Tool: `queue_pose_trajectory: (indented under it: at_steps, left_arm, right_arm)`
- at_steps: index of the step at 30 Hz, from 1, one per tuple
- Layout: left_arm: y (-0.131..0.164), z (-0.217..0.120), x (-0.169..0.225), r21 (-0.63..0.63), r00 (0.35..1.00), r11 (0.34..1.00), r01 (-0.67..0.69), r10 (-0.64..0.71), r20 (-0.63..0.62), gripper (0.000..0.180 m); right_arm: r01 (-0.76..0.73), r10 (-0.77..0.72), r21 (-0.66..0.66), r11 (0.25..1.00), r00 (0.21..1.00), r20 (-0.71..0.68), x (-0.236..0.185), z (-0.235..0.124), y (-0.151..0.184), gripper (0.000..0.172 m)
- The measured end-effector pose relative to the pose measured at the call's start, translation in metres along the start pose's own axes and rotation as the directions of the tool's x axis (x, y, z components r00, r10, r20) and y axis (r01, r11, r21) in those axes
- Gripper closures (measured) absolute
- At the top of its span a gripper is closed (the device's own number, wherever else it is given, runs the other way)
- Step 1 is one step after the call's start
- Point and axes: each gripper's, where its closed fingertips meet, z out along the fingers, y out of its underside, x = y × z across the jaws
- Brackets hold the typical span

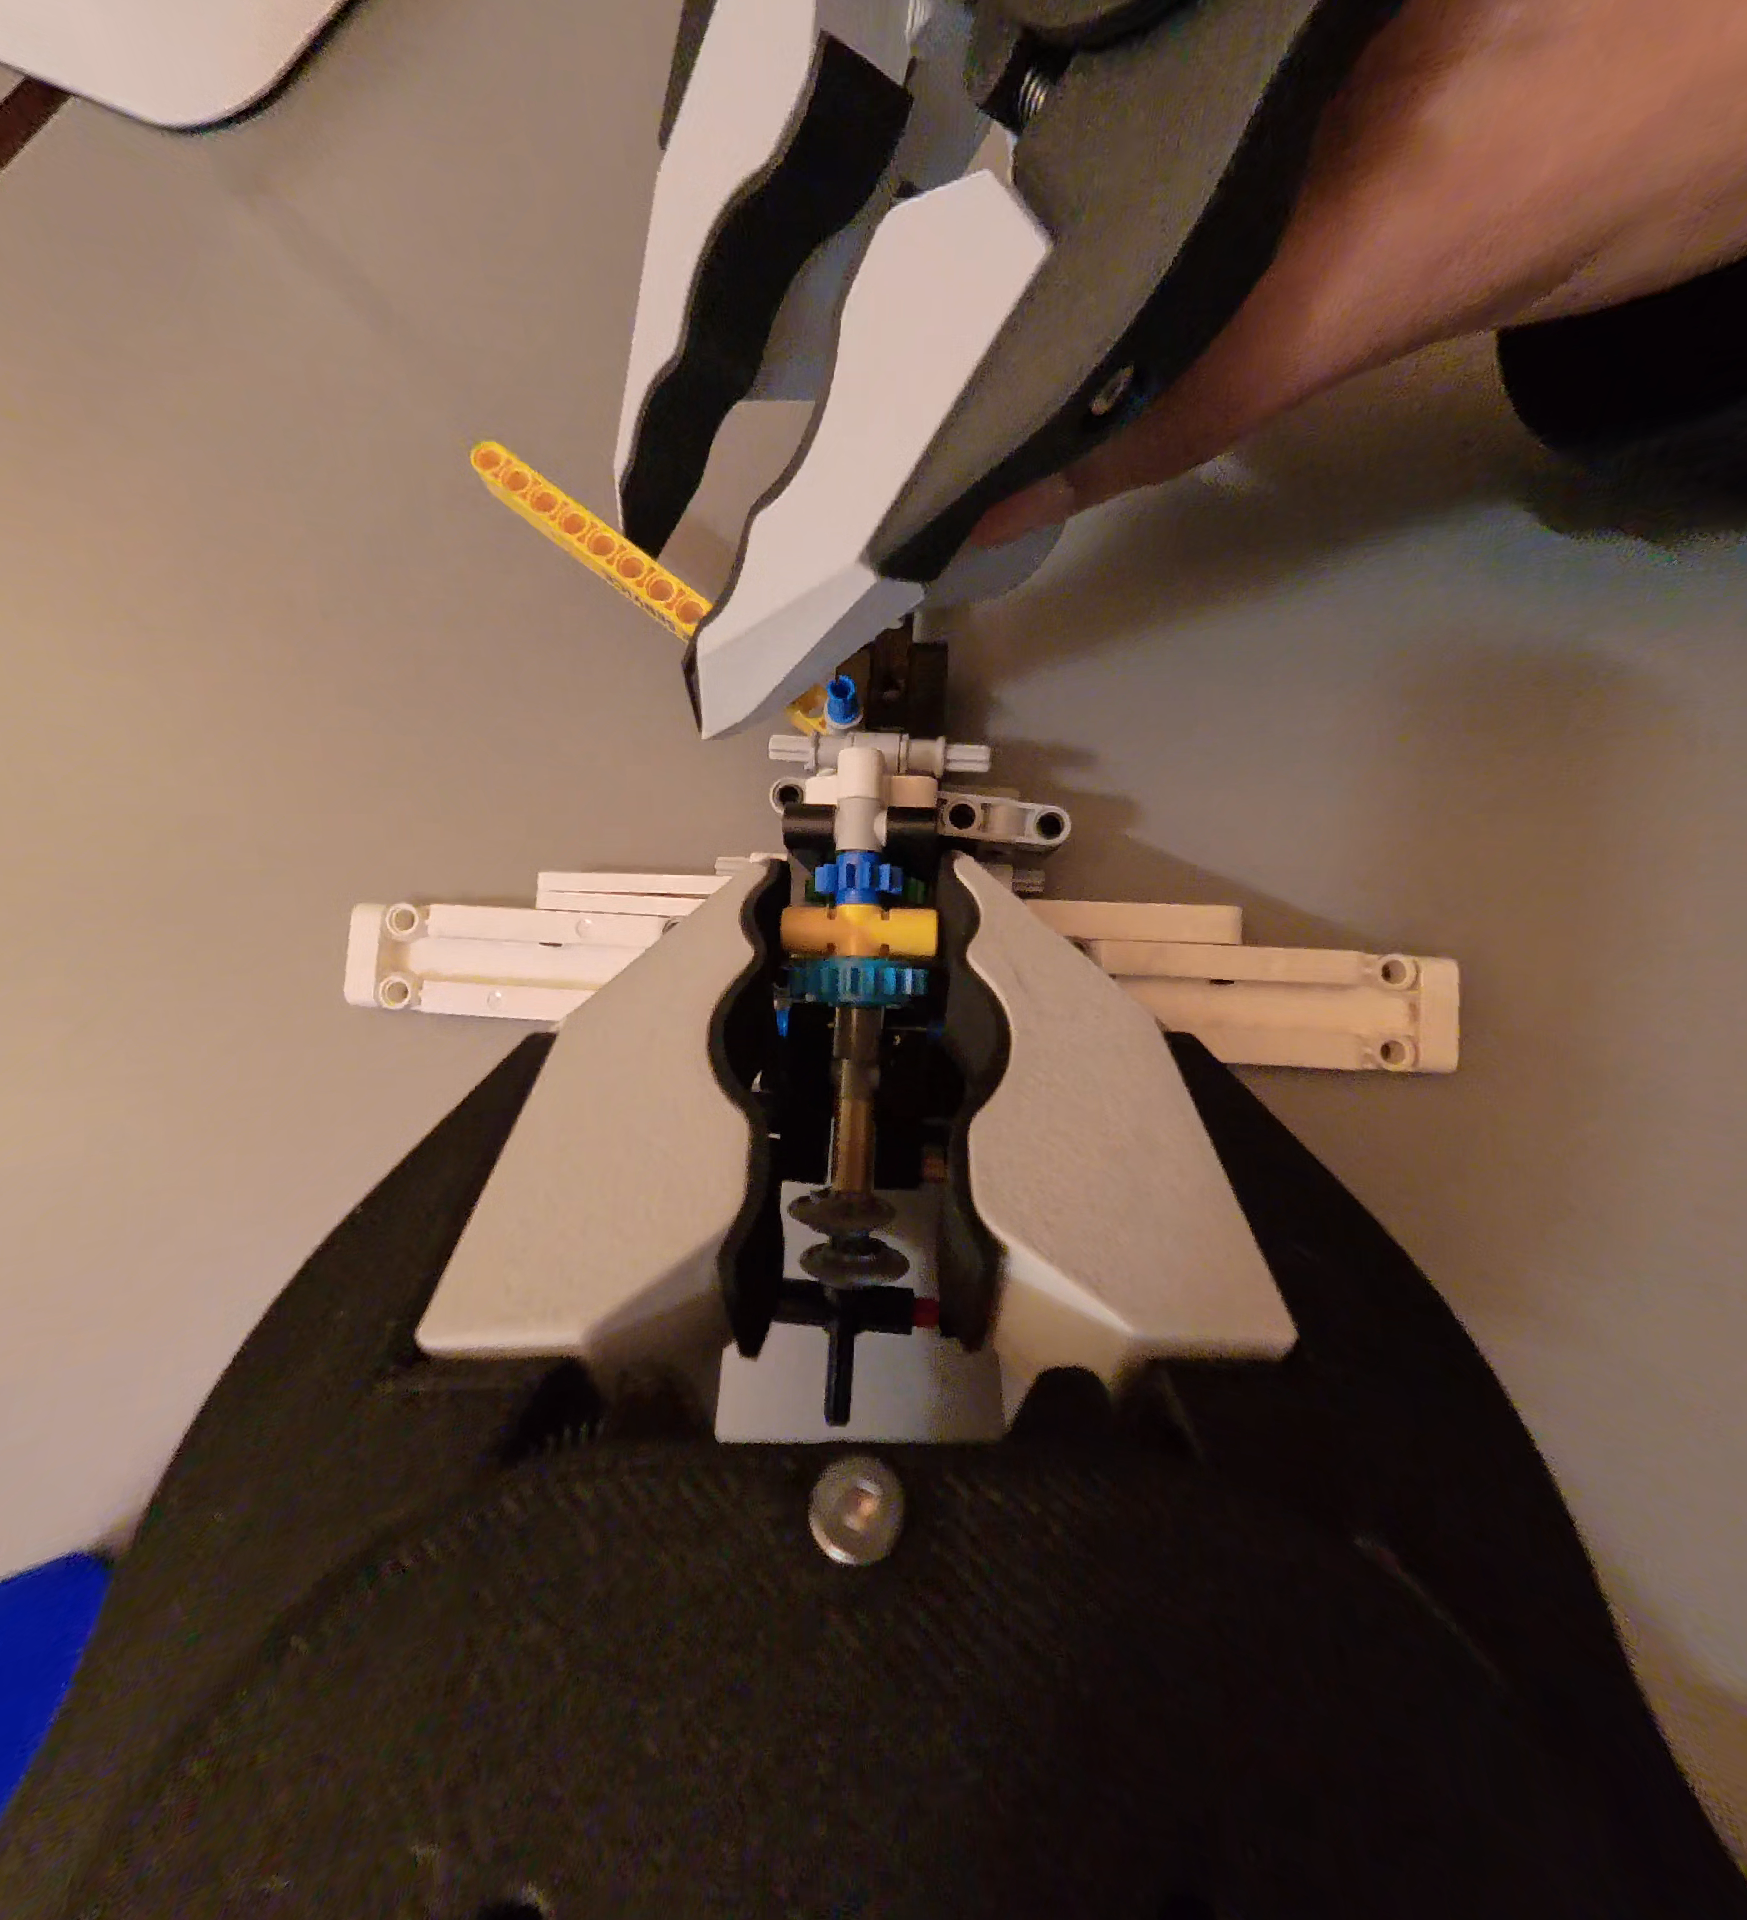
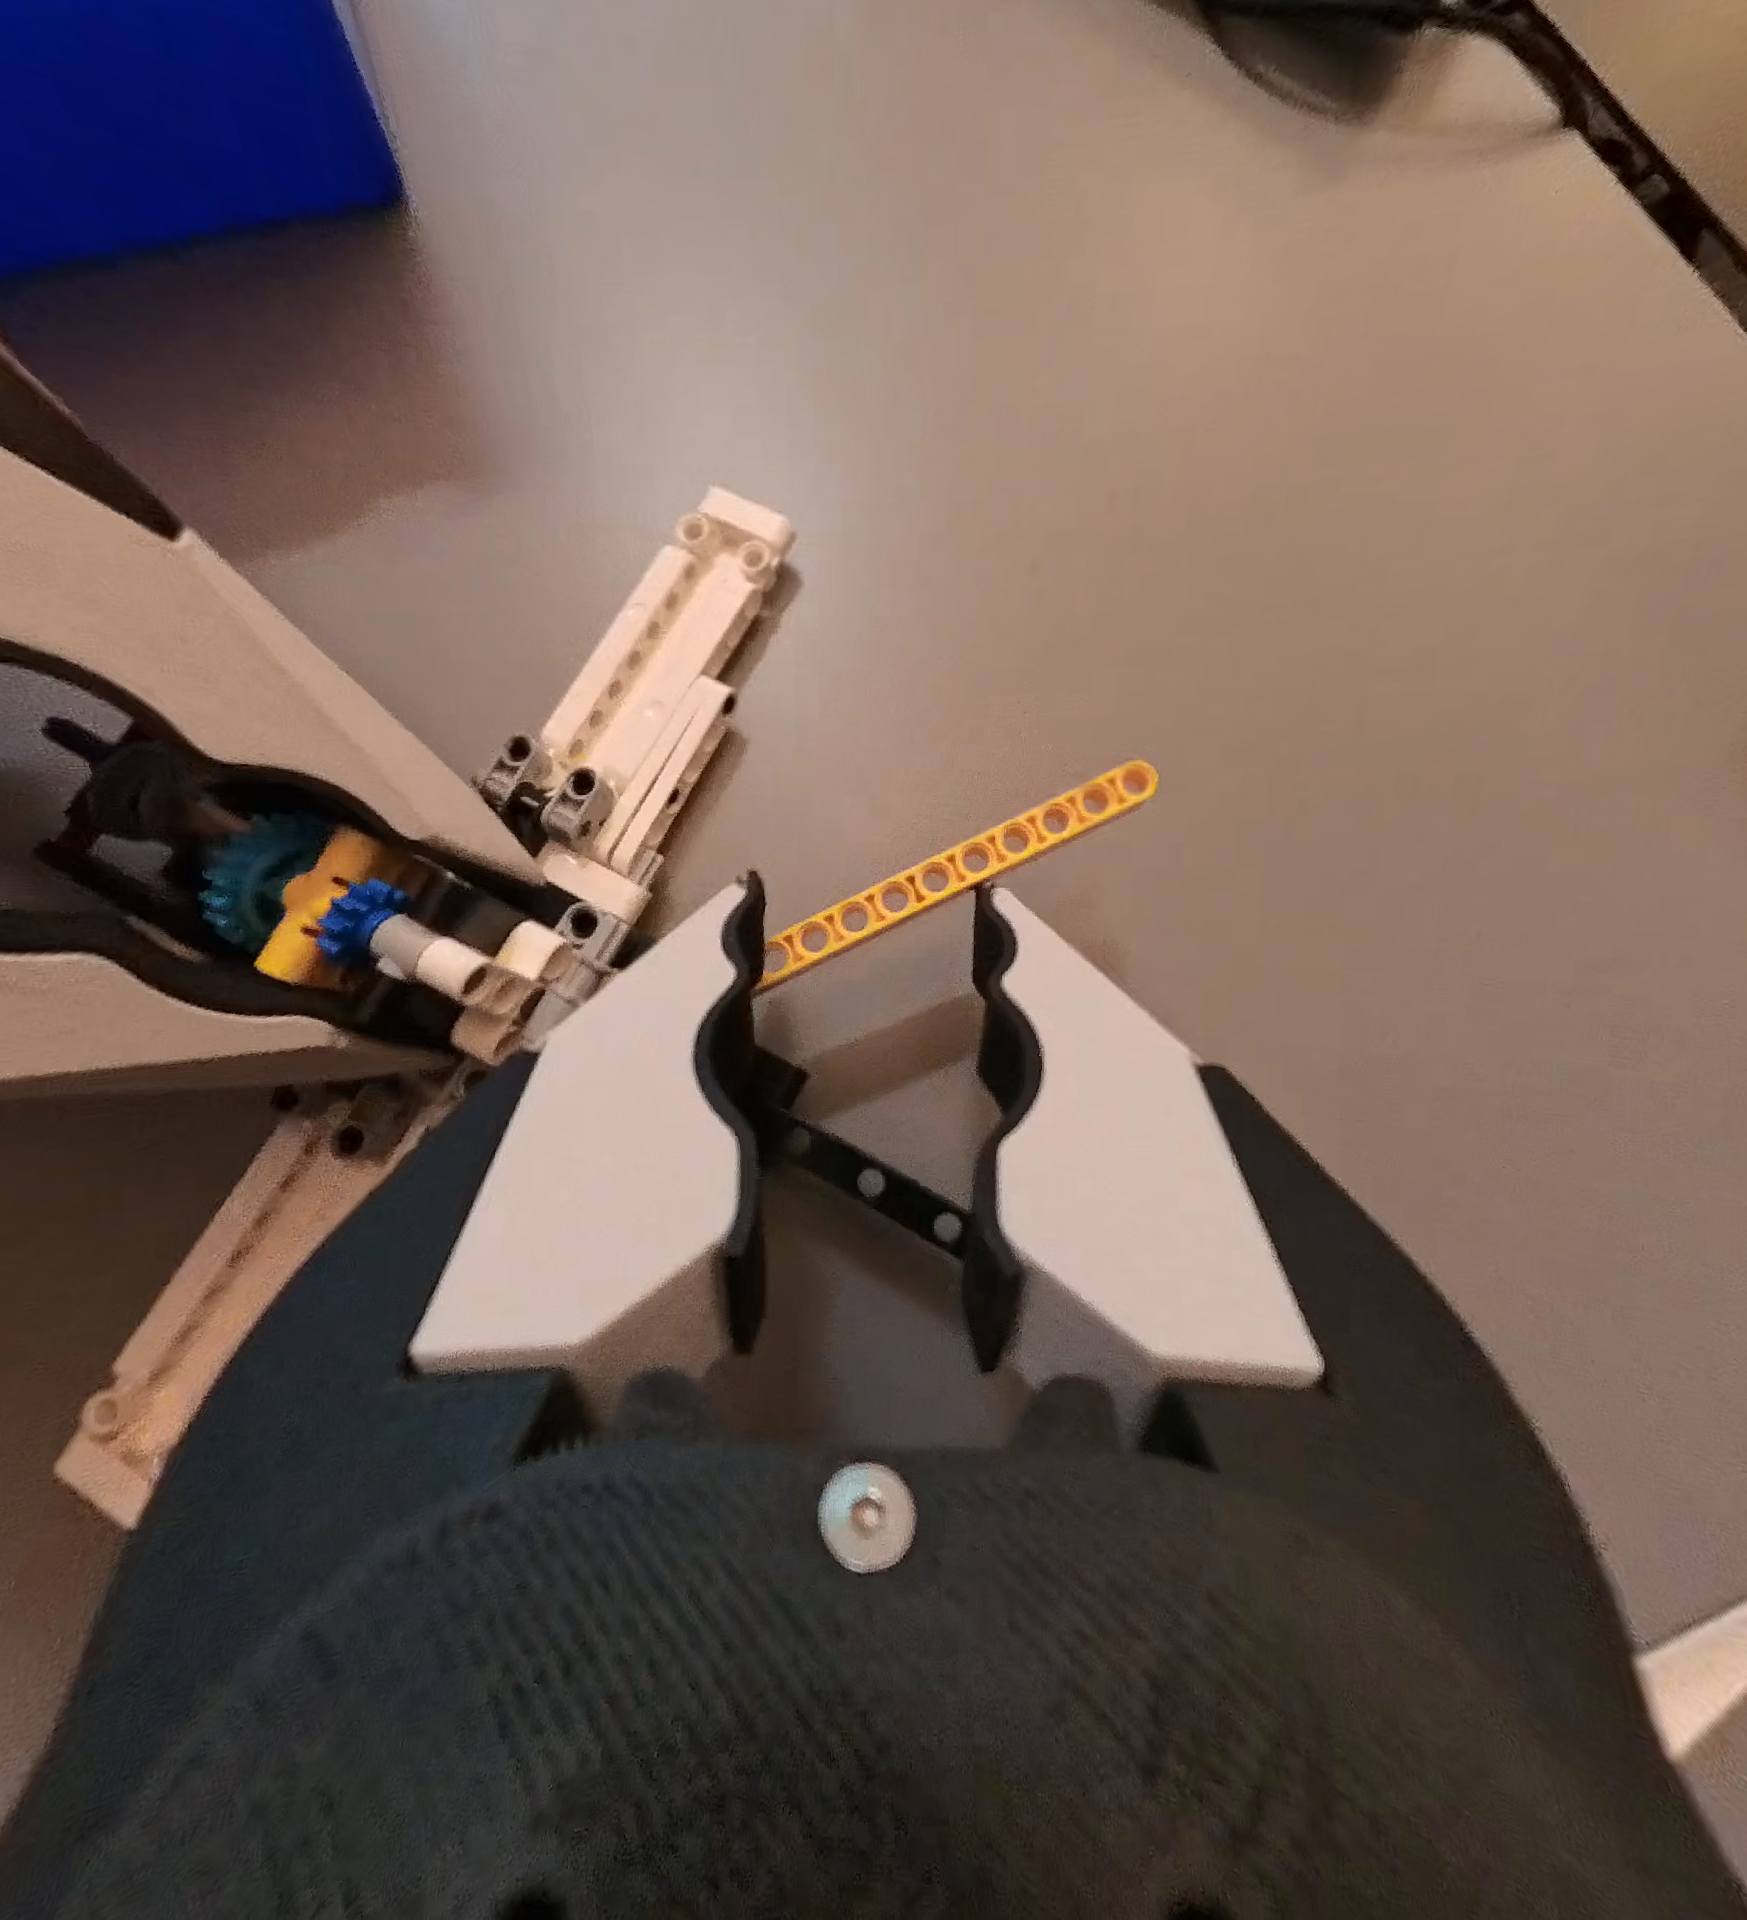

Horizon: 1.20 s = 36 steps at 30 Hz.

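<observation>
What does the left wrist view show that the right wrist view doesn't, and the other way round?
Only the left wrist view shows the hand on the right gripper, the brass-coloured shaft and a small blue pin. Only the right wrist view shows a black holed beam between the right gripper's open fingers. Both show the left gripper closed on the gear assembly's yellow connector, the yellow holed beam, white panels and grey table.

There are no words, numbers, labels or signs that can be read in these pictures.
</observation>
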Motion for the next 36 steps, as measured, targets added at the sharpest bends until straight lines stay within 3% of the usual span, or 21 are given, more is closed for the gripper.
queue_pose_trajectory:
  at_steps: [7, 11, 13, 15, 17, 19, 21, 25, 36]
  left_arm:
    - [-0.005, 0.005, 0.013, -0.012, 0.998, 0.999, -0.047, 0.047, -0.031, 0.15]
    - [-0.004, 0.004, 0.011, -0.004, 0.998, 0.998, -0.059, 0.059, -0.022, 0.151]
    - [-0.004, 0.004, 0.011, 0.008, 0.998, 0.998, -0.056, 0.057, -0.033, 0.152]
    - [-0.004, 0.004, 0.012, 0.013, 0.997, 0.998, -0.057, 0.057, -0.042, 0.152]
    - [-0.003, 0.004, 0.013, 0.016, 0.997, 0.998, -0.061, 0.062, -0.048, 0.152]
    - [-0.002, 0.003, 0.014, 0.016, 0.996, 0.998, -0.068, 0.069, -0.055, 0.152]
    - [-0.002, 0.003, 0.015, 0.016, 0.995, 0.997, -0.074, 0.075, -0.058, 0.152]
    - [-0.002, 0.003, 0.016, 0.017, 0.995, 0.997, -0.077, 0.078, -0.063, 0.152]
    - [-0.004, 0.003, 0.02, -0.006, 0.996, 0.998, -0.066, 0.065, -0.068, 0.152]
  right_arm:
    - [-0.148, 0.152, -0.034, 0.988, 0.976, 0.158, -0.001, -0.029, 0.028, 0.127]
    - [-0.165, 0.15, 0.08, 0.983, 0.974, 0.172, 0.01, -0.053, 0.014, 0.13]
    - [-0.074, 0.027, 0.186, 0.98, 0.969, 0.244, 0.0, -0.068, 0.0, 0.131]
    - [0.114, -0.188, 0.248, 0.962, 0.936, 0.299, -0.023, -0.075, 0.001, 0.142]
    - [0.295, -0.357, 0.255, 0.921, 0.901, 0.247, -0.033, -0.067, 0.013, 0.151]
    - [0.381, -0.431, 0.241, 0.892, 0.879, 0.206, -0.036, -0.054, 0.02, 0.156]
    - [0.377, -0.425, 0.222, 0.899, 0.873, 0.239, -0.041, -0.045, 0.024, 0.154]
    - [0.337, -0.394, 0.23, 0.913, 0.875, 0.281, -0.044, -0.039, 0.025, 0.167]
    - [0.136, -0.213, 0.263, 0.955, 0.932, 0.293, -0.03, -0.039, 0.011, 0.168]
